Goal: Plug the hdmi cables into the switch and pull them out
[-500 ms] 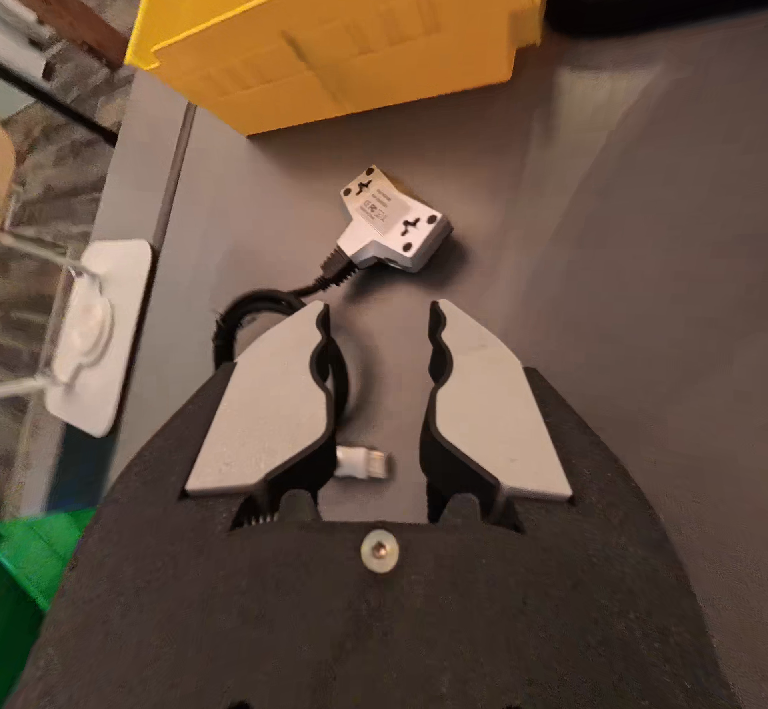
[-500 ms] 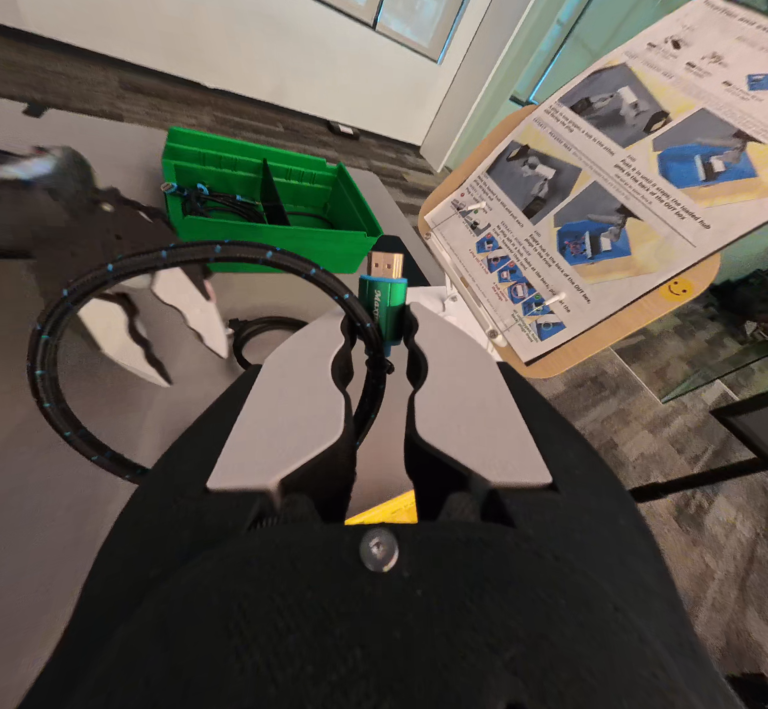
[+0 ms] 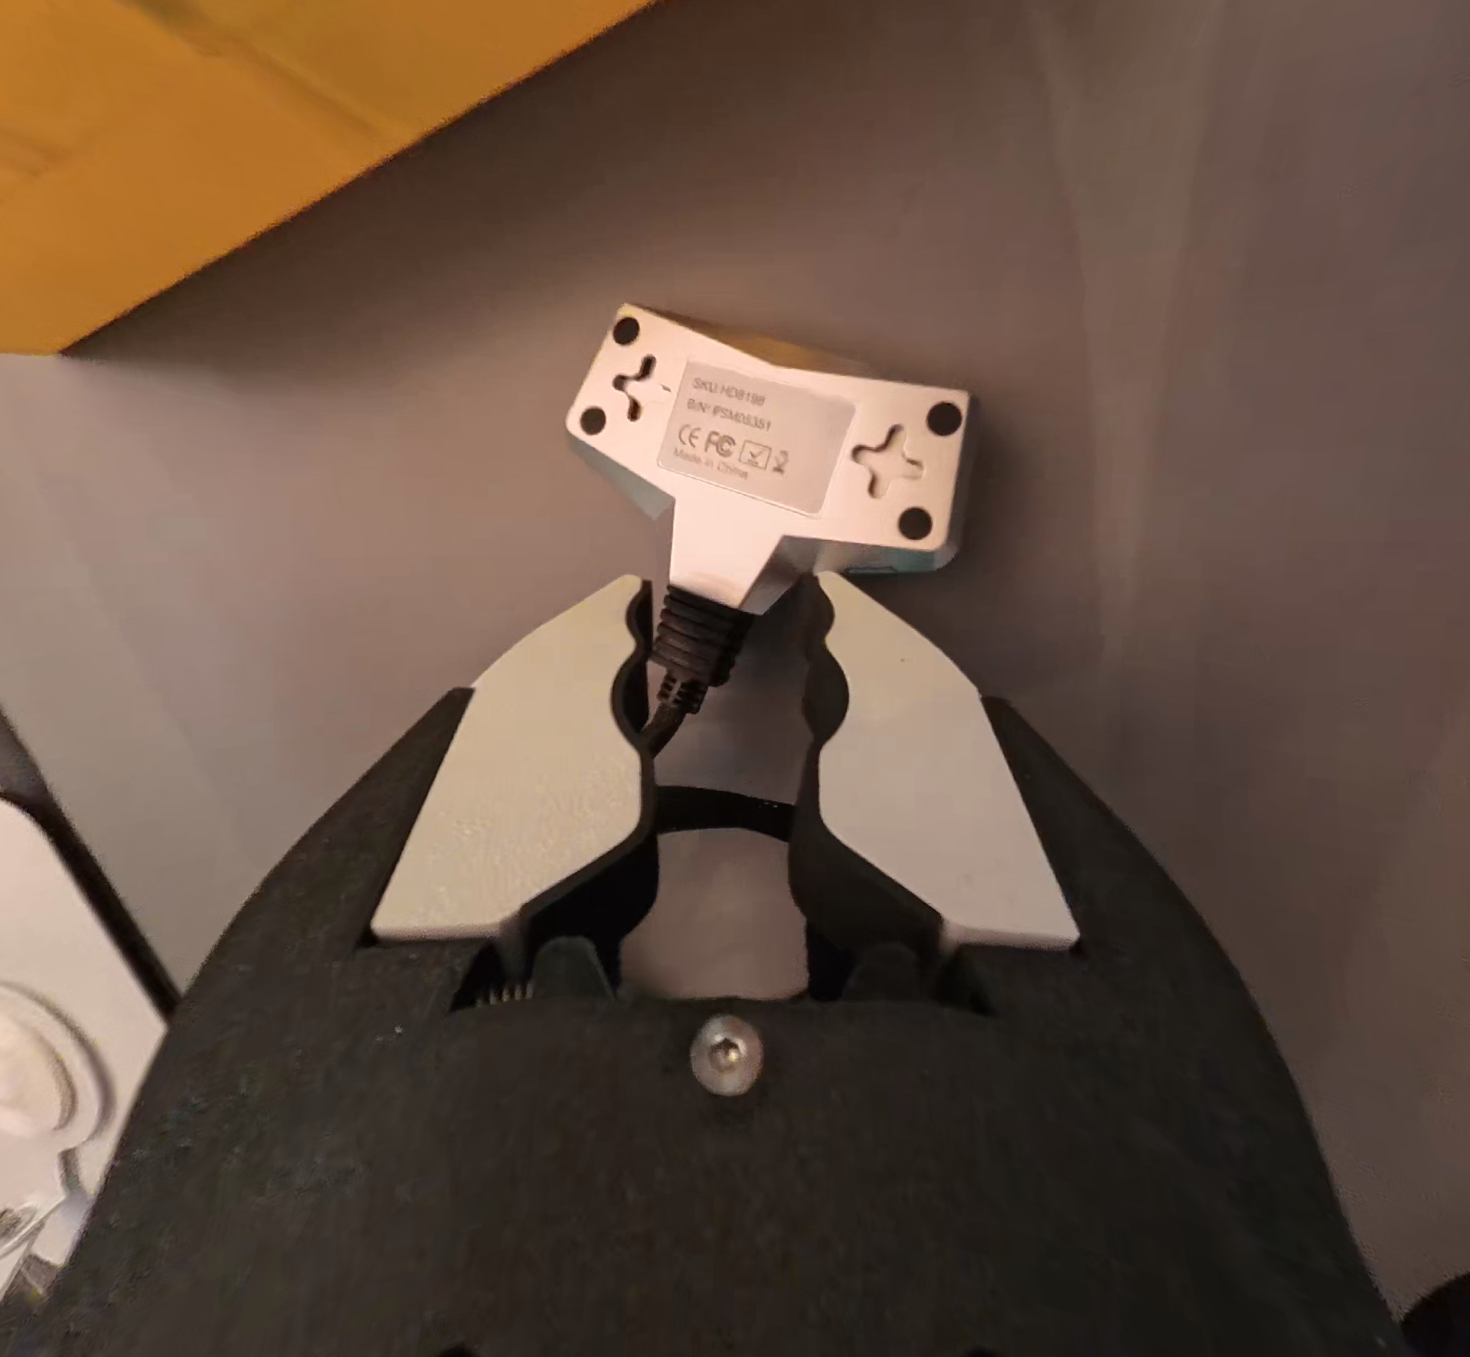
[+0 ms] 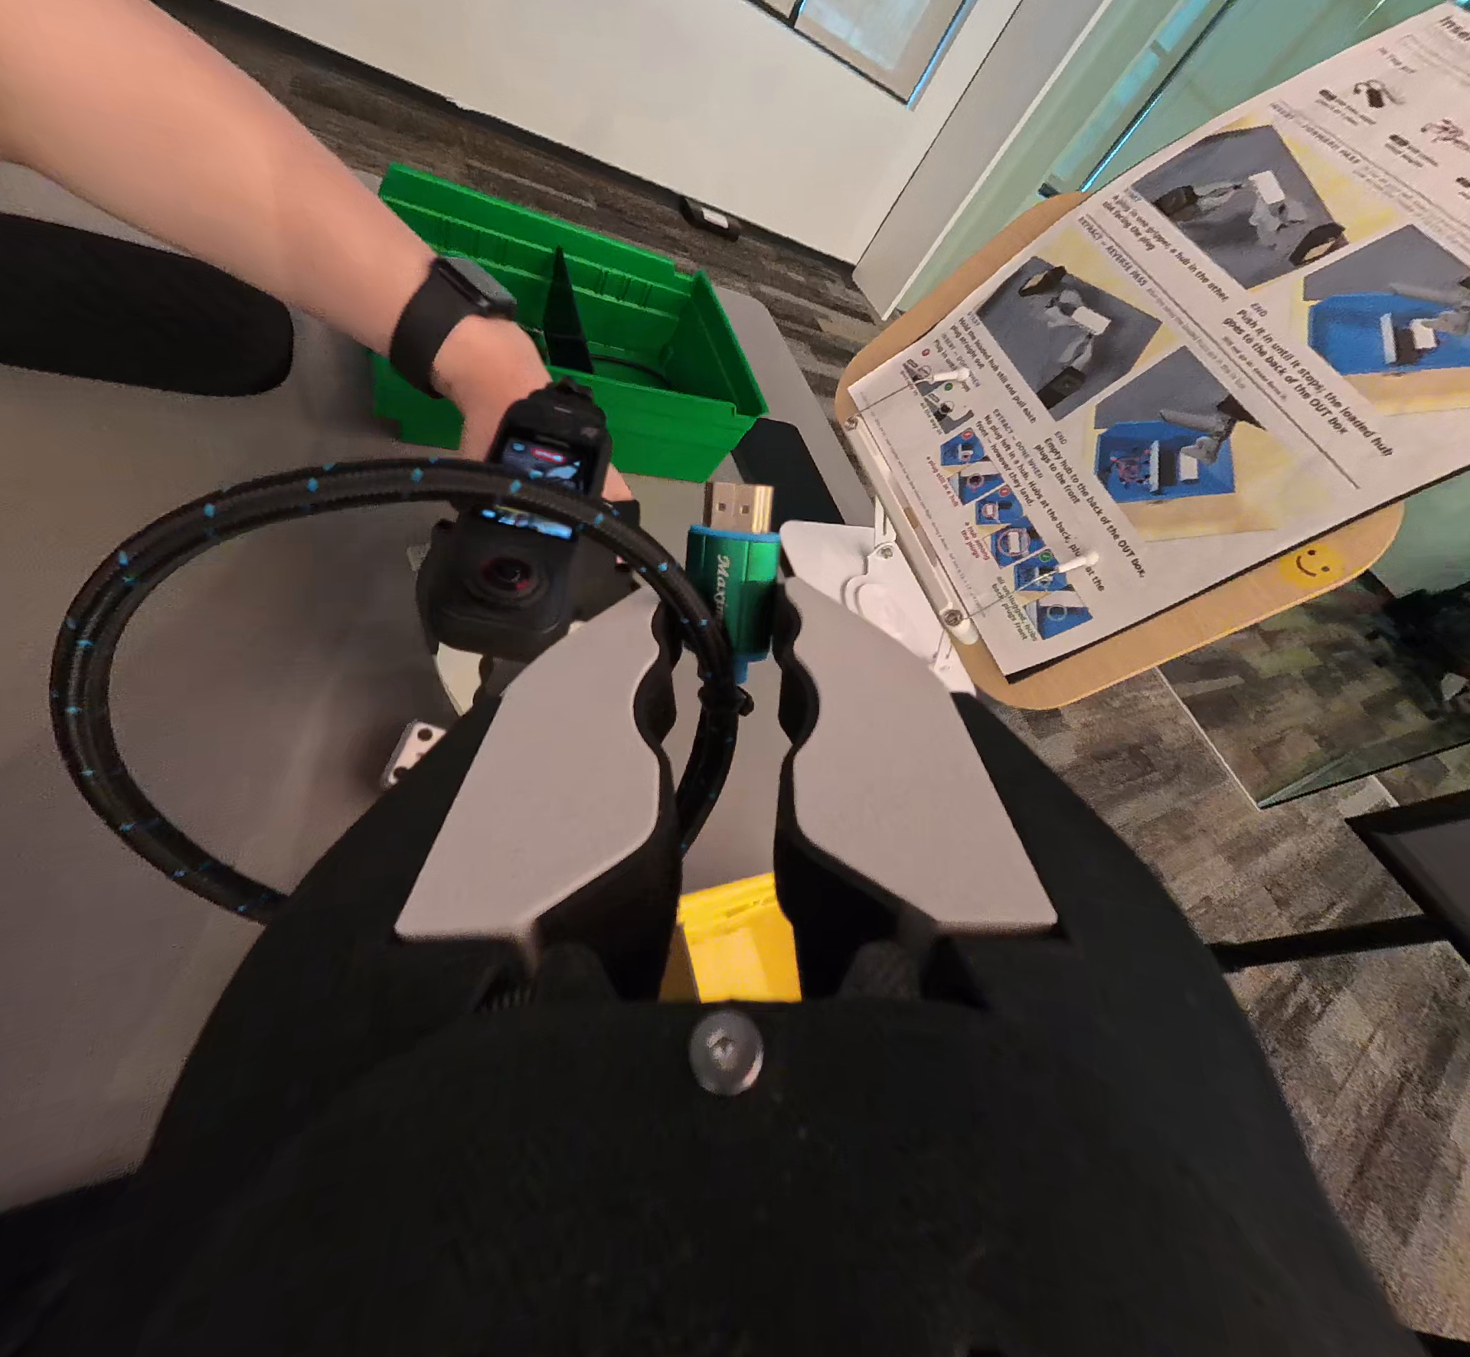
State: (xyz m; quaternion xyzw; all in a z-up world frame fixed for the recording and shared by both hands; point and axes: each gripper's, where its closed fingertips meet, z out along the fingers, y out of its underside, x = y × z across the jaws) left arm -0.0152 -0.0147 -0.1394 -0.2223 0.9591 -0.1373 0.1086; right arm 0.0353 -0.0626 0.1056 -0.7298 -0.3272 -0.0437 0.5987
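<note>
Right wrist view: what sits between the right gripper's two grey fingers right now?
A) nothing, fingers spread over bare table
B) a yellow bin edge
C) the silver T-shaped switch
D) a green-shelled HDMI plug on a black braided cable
D: the right gripper is closed on the green-shelled HDMI plug, metal tip pointing forward, with its black braided cable looping off to the left; the silver T-shaped switch lies at the left gripper instead.

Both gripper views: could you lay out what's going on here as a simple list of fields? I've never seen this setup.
Left gripper: jaws open, either side of the switch's black cable stub
Switch: silver, lying label side up on the grey table
Right gripper: jaws shut on the green HDMI plug, metal tip pointing away
Braided cable: black with blue flecks, looping left
Bins: green bin beyond, yellow bin near switch
Plugged in: not yet
</note>
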